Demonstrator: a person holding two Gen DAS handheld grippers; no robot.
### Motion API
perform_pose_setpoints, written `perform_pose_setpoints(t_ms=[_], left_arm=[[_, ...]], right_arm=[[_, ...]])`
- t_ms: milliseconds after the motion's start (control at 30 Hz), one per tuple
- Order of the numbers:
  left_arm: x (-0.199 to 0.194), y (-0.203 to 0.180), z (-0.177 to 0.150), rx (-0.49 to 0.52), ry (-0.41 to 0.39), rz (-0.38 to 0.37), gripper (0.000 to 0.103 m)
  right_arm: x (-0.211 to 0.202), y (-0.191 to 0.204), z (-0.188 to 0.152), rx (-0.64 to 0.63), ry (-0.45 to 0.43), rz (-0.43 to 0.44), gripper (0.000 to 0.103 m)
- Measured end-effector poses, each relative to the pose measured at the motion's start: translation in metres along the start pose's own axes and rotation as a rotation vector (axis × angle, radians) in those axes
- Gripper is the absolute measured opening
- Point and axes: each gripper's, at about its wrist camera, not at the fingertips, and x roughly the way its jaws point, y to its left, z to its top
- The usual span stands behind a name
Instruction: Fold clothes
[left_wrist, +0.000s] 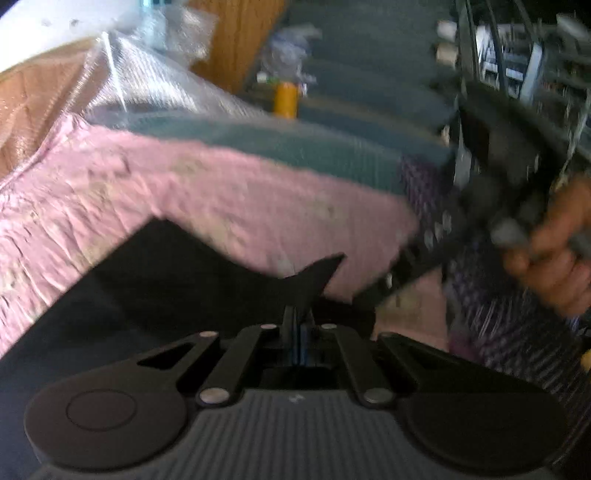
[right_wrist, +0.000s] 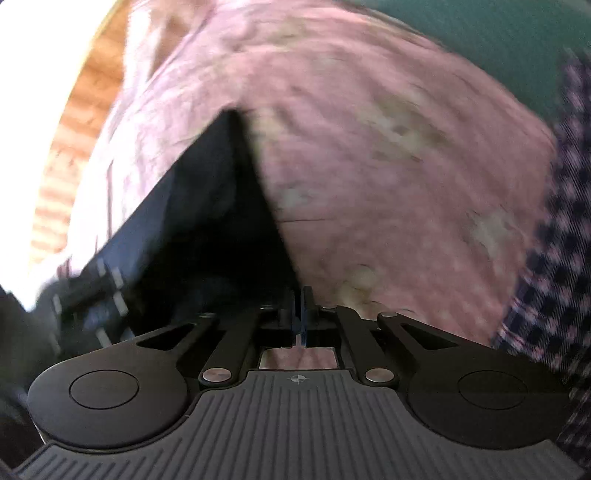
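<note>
Both claws are pressed together on the same dark garment (left_wrist: 159, 280) — a black or navy piece of cloth that lies spread over a pink quilted bedcover (left_wrist: 221, 184). The left claw (left_wrist: 295, 321) pinches the cloth at a point where the fabric rises into a small peak just ahead of its fingers, and the rest of the garment runs off to the left and towards the camera. The right claw (right_wrist: 298, 314) grips a folded edge of the dark garment, which climbs away from it in a sharp triangle against the bedcover. In the left wrist view the right claw shows blurred at the far right, held in a person's hand (left_wrist: 554, 251). A purple checked cloth (right_wrist: 554, 258) lies beside the bedcover on the right, and beyond the bed a teal surface (left_wrist: 314, 147) and a yellow bottle (left_wrist: 285, 98) are visible.
</note>
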Motion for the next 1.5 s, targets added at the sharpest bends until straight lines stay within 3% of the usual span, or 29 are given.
perform_pose_setpoints(t_ms=[200,367,400,500,533,600,667,700,800,833,900,1033,1067,1133,1167,1267,1367,1433,1500], left_arm=[[0.015,-0.018,-0.007,0.021,0.011,-0.015,0.002],[0.033,-0.033,-0.015,0.059,0.063,-0.002,0.005],[0.031,-0.034,-0.016,0.053,0.062,0.006,0.010],[-0.001,-0.027,-0.015,-0.038,0.043,0.014,0.044],[-0.020,-0.021,-0.019,-0.089,0.023,0.002,0.050],[-0.059,-0.008,-0.028,-0.195,-0.016,-0.023,0.052],[-0.101,0.007,-0.072,-0.344,-0.048,0.055,0.052],[-0.122,0.014,-0.095,-0.420,-0.063,0.098,0.052],[-0.184,0.037,-0.165,-0.648,-0.110,0.227,0.052],[-0.205,0.044,-0.188,-0.723,-0.126,0.271,0.051],[-0.247,0.059,-0.234,-0.874,-0.157,0.358,0.051],[-0.330,0.089,-0.327,-1.175,-0.220,0.534,0.051],[-0.351,0.097,-0.350,-1.250,-0.236,0.578,0.052],[-0.392,0.112,-0.397,-1.400,-0.268,0.667,0.053],[-0.413,0.120,-0.420,-1.474,-0.283,0.712,0.055],[-0.474,0.107,-0.503,-1.686,-0.461,0.828,0.064],[-0.504,0.106,-0.574,-1.883,-0.699,0.778,0.069],[-0.508,0.110,-0.604,-1.921,-0.845,0.704,0.068],[-0.508,0.119,-0.613,-1.909,-0.903,0.656,0.069]], right_arm=[[0.000,-0.028,-0.005,0.136,-0.028,0.071,0.000],[0.000,-0.028,-0.005,0.134,-0.029,0.066,0.000],[-0.002,-0.024,-0.005,0.128,-0.038,0.050,0.000],[-0.026,-0.007,0.000,0.050,-0.136,-0.067,0.012],[-0.037,0.006,0.001,-0.013,-0.182,-0.100,0.012],[-0.046,0.039,0.004,-0.160,-0.229,-0.087,0.013],[-0.034,0.072,0.005,-0.304,-0.192,-0.019,0.020],[-0.023,0.086,0.004,-0.370,-0.162,0.005,0.029],[0.018,0.098,-0.006,-0.469,-0.052,-0.030,0.030],[0.025,0.093,-0.009,-0.477,-0.040,-0.067,0.029],[0.029,0.076,-0.012,-0.476,-0.052,-0.133,0.000],[0.009,0.045,-0.003,-0.289,-0.111,-0.174,0.001],[0.004,0.046,-0.004,-0.260,-0.126,-0.197,0.010],[-0.007,0.051,-0.012,-0.209,-0.167,-0.196,0.044],[-0.011,0.054,-0.018,-0.175,-0.192,-0.178,0.049],[-0.012,0.062,-0.044,-0.044,-0.242,-0.091,0.054],[-0.004,0.065,-0.077,0.078,-0.272,-0.025,0.055],[0.002,0.065,-0.099,0.153,-0.292,0.017,0.058],[0.008,0.058,-0.122,0.208,-0.313,0.039,0.061]])
